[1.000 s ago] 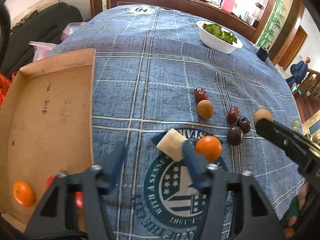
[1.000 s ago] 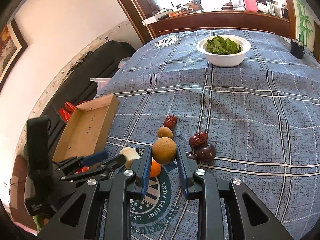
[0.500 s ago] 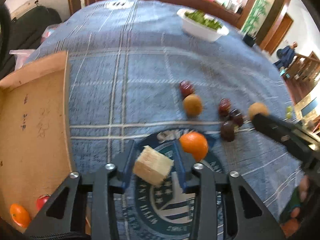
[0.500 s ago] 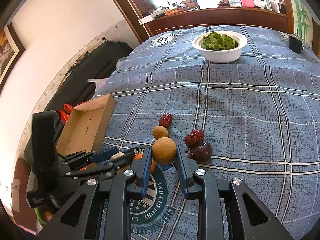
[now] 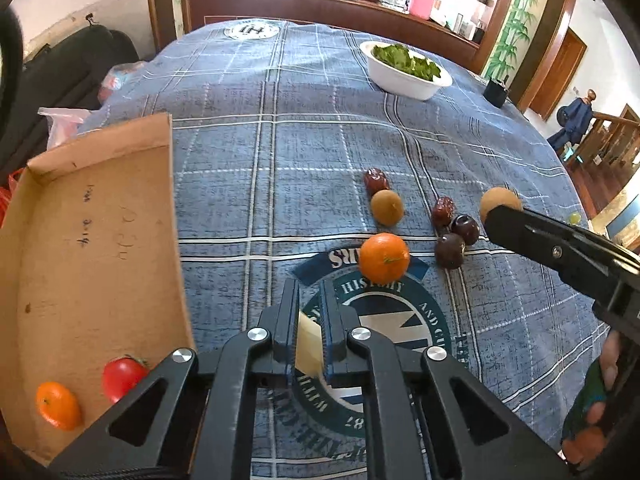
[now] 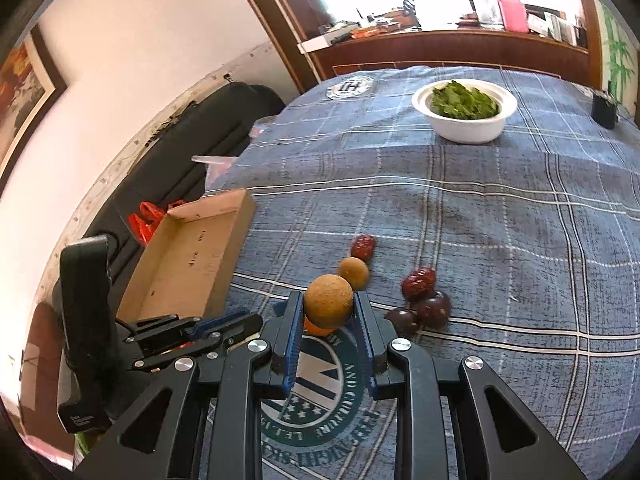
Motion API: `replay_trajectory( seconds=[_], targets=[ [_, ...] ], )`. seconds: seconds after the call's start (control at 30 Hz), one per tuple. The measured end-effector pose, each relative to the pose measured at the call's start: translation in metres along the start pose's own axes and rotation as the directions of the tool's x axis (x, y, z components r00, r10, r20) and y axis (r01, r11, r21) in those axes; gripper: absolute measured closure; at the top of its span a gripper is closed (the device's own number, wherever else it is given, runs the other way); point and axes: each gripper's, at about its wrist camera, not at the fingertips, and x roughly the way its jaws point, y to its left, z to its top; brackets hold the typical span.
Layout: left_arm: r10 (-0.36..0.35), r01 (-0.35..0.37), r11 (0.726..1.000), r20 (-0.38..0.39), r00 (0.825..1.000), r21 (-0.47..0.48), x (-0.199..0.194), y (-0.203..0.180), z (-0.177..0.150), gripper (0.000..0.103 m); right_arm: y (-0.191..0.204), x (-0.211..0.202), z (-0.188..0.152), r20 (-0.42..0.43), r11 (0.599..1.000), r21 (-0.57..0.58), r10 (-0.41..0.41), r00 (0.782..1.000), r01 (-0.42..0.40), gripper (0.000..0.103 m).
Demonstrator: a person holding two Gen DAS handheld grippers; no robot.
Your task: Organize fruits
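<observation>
Since the earlier frame left claw [image 5: 310,316] has just been closing; the pale wedge-shaped piece [image 5: 308,346] that lay on the counter beside the orange is now pinched between its blue pads and lifted clear of the cloth. Jaws narrow, pads pressing on the piece. Right claw [image 6: 328,312] unchanged: clamped on a round tan fruit [image 6: 329,306], held above the counter [image 5: 260,160], pads on both sides of it.

Orange [image 5: 384,258] sits alone on the round printed emblem near the front middle of the counter, just ahead of left claw tips, not touching them. Past it, toward the counter's middle: a smaller tan fruit [image 5: 387,208] touching a wrinkled red date [image 5: 376,181]. To the right, a second red date [image 5: 444,212] and two dark purple round fruits [image 5: 464,229] [image 5: 450,250] clustered, touching each other.

Cardboard tray [image 5: 80,220] lies along the counter's left edge; in its near corner a small orange [image 5: 58,405] and a red tomato [image 5: 122,376], close but apart.

White bowl [image 5: 404,78] of green leaves near the far right part of the counter. Small dark cup [image 5: 495,92] at the far right edge. Blue plaid cloth covers the whole counter.
</observation>
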Motion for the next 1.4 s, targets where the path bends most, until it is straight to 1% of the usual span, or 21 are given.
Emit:
replay_trajectory(
  seconds=[0.1, 0.13, 0.17, 0.2, 0.23, 0.27, 0.3, 0.37, 0.43, 0.5, 0.57, 0.6, 0.63, 0.7, 0.73, 0.77, 0.8, 0.87, 0.97, 1.2, 1.4],
  targets=[
    [-0.03, 0.03, 0.999, -0.028, 0.999, 0.017, 0.006, 0.002, -0.004, 0.094, 0.004, 0.002, -0.001, -0.009, 1.0, -0.005, 0.004, 1.0, -0.004, 0.078],
    [-0.029, 0.03, 0.999, -0.022, 0.999, 0.034, 0.006, 0.0, -0.005, 0.089, 0.004, 0.002, -0.002, -0.013, 1.0, -0.001, 0.006, 1.0, -0.007, 0.078],
    [-0.035, 0.036, 0.998, -0.023, 0.999, 0.048, 0.005, -0.003, -0.005, 0.077, 0.004, 0.003, -0.002, -0.015, 1.0, -0.001, 0.006, 1.0, -0.006, 0.078],
    [-0.048, 0.049, 0.997, -0.026, 0.999, 0.062, 0.005, -0.006, -0.005, 0.068, 0.004, 0.003, -0.003, -0.015, 1.0, -0.001, 0.004, 1.0, -0.004, 0.078],
    [-0.055, 0.057, 0.995, -0.028, 0.998, 0.077, 0.005, -0.011, -0.004, 0.043, 0.003, 0.003, -0.003, -0.015, 1.0, 0.0, 0.003, 1.0, -0.003, 0.078],
    [-0.039, 0.042, 0.995, -0.032, 0.999, 0.087, 0.006, -0.015, -0.004, 0.025, 0.002, 0.003, -0.003, -0.016, 1.0, 0.004, 0.003, 1.0, -0.003, 0.078],
    [-0.011, 0.014, 0.995, -0.038, 0.999, 0.099, 0.009, -0.018, -0.004, 0.023, 0.001, 0.003, -0.003, -0.015, 1.0, 0.006, 0.002, 1.0, -0.002, 0.078],
    [0.072, -0.067, 0.989, -0.033, 0.997, 0.129, 0.016, -0.021, -0.006, 0.023, -0.001, 0.001, -0.003, -0.012, 1.0, 0.01, -0.002, 1.0, 0.002, 0.078],
    [0.12, -0.113, 0.985, -0.049, 0.992, 0.13, 0.023, -0.016, -0.007, 0.023, -0.004, -0.001, -0.002, -0.008, 1.0, 0.016, -0.003, 1.0, 0.003, 0.078],
    [0.105, -0.096, 0.986, -0.061, 0.993, 0.137, 0.027, -0.009, -0.009, 0.023, -0.007, -0.003, -0.003, -0.004, 1.0, 0.022, -0.004, 1.0, 0.004, 0.078],
    [0.124, -0.111, 0.981, -0.071, 0.99, 0.162, 0.031, -0.009, -0.011, 0.026, -0.011, -0.005, -0.003, 0.001, 1.0, 0.03, -0.002, 1.0, 0.002, 0.078],
    [0.146, -0.131, 0.975, -0.068, 0.987, 0.182, 0.033, -0.01, -0.012, 0.029, -0.012, -0.005, -0.003, 0.001, 0.999, 0.034, -0.001, 1.0, 0.001, 0.078],
    [0.152, -0.139, 0.972, -0.059, 0.987, 0.19, 0.033, -0.011, -0.012, 0.029, -0.013, -0.005, -0.003, 0.001, 0.999, 0.04, 0.002, 1.0, -0.002, 0.078],
    [0.158, -0.147, 0.972, -0.05, 0.986, 0.182, 0.033, -0.009, -0.01, 0.04, -0.014, -0.004, -0.003, 0.001, 0.999, 0.041, 0.006, 1.0, -0.006, 0.078],
    [0.169, -0.158, 0.972, -0.046, 0.985, 0.174, 0.032, -0.006, -0.009, 0.053, -0.015, -0.004, -0.004, 0.0, 0.999, 0.041, 0.01, 1.0, -0.01, 0.078],
    [0.181, -0.173, 0.973, -0.045, 0.982, 0.155, 0.03, 0.0, -0.007, 0.071, -0.015, -0.004, -0.004, 0.001, 0.999, 0.04, 0.012, 1.0, -0.012, 0.078],
    [0.185, -0.178, 0.975, -0.045, 0.982, 0.133, 0.028, 0.005, -0.005, 0.076, -0.015, -0.004, -0.004, 0.0, 0.999, 0.041, 0.013, 1.0, -0.013, 0.078],
    [0.118, -0.113, 0.991, -0.062, 0.991, 0.078, 0.024, 0.018, -0.001, 0.076, -0.016, -0.005, -0.005, 0.0, 0.999, 0.042, 0.018, 1.0, -0.018, 0.078],
    [0.137, -0.134, 0.988, -0.04, 0.99, 0.083, 0.019, 0.017, -0.005, 0.076, -0.016, -0.007, -0.006, 0.005, 0.999, 0.043, 0.022, 1.0, -0.022, 0.078],
    [0.065, -0.067, 0.996, 0.033, 0.997, 0.062, -0.013, 0.008, -0.007, 0.076, -0.01, -0.01, -0.006, 0.011, 0.999, 0.035, 0.028, 1.0, -0.028, 0.078],
    [0.066, -0.066, 0.998, 0.092, 0.994, 0.006, -0.046, 0.019, -0.006, 0.076, 0.007, -0.001, -0.009, -0.011, 0.998, 0.003, 0.057, 0.998, -0.057, 0.078]
  ],
)
